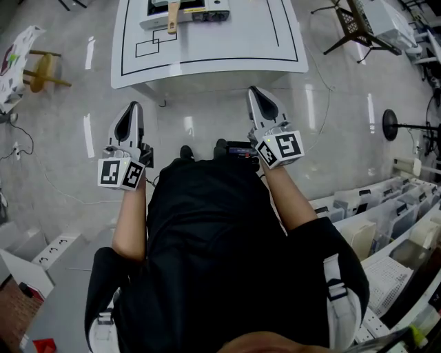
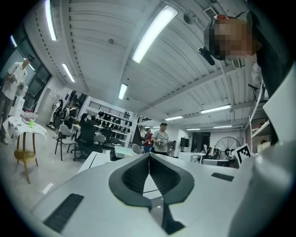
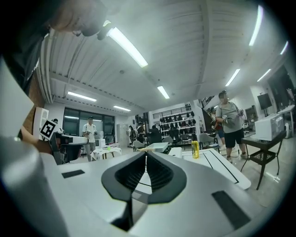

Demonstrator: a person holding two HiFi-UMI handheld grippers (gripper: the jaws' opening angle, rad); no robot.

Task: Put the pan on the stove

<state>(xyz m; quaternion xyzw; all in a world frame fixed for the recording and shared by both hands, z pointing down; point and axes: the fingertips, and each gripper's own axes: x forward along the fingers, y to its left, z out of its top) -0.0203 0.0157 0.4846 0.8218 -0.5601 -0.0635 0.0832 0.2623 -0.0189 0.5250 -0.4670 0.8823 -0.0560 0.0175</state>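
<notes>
The left gripper (image 1: 132,110) and the right gripper (image 1: 256,95) are held level and well apart in front of the person, each with its jaws pressed together and nothing between them. Bare glossy floor (image 1: 207,117) is seen between the jaw tips and the front edge of the white, black-lined desk (image 1: 227,48), with a stool (image 1: 41,69) off to the left and bins (image 1: 386,207) crowded at the right. The pan (image 1: 172,19) is found at the desk's far side, at a pale low unit (image 1: 207,15) cut by the picture's top; only its light wooden handle, pointed toward the person, can be made out.
</notes>
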